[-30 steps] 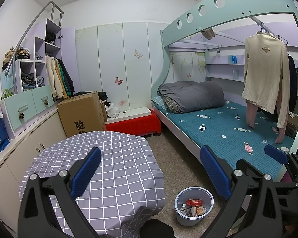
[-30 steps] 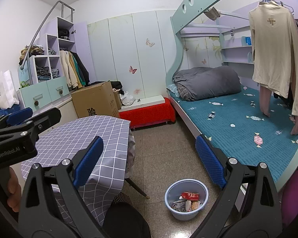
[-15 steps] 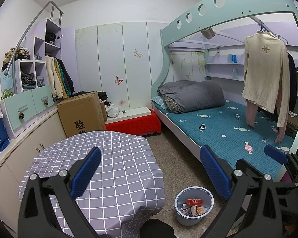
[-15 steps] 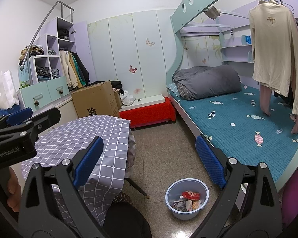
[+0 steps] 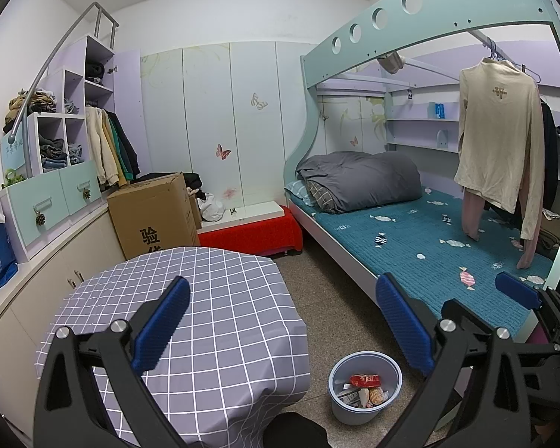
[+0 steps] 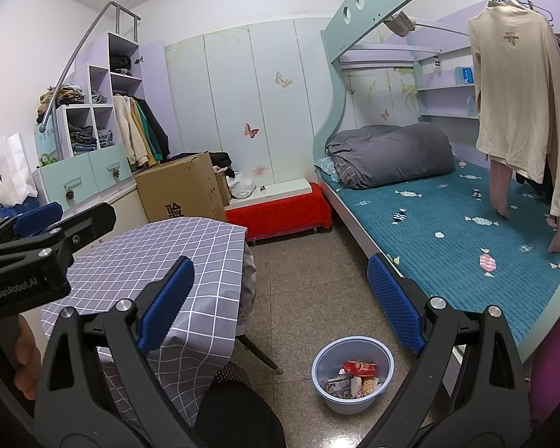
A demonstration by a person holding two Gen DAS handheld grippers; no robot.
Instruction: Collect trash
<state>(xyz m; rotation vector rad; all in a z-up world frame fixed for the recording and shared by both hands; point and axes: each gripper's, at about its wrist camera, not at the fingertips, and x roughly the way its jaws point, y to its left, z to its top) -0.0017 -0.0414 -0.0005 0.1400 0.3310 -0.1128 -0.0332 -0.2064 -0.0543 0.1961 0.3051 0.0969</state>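
Note:
A pale blue bin (image 5: 365,407) stands on the floor between the table and the bed, holding a red wrapper (image 5: 364,379) and other wrappers. It also shows in the right wrist view (image 6: 326,395) with its red wrapper (image 6: 359,367). My left gripper (image 5: 282,323) is open and empty, held above the grey checked tablecloth (image 5: 227,321). My right gripper (image 6: 280,296) is open and empty, held above the floor left of the bin. The left gripper's body shows at the left of the right wrist view (image 6: 37,239).
A round table with the checked cloth (image 6: 190,246) is at the left. A bunk bed with a teal mattress (image 5: 429,246) fills the right. A cardboard box (image 5: 155,212), a red low bench (image 5: 254,233) and cabinets (image 5: 48,201) line the back and left.

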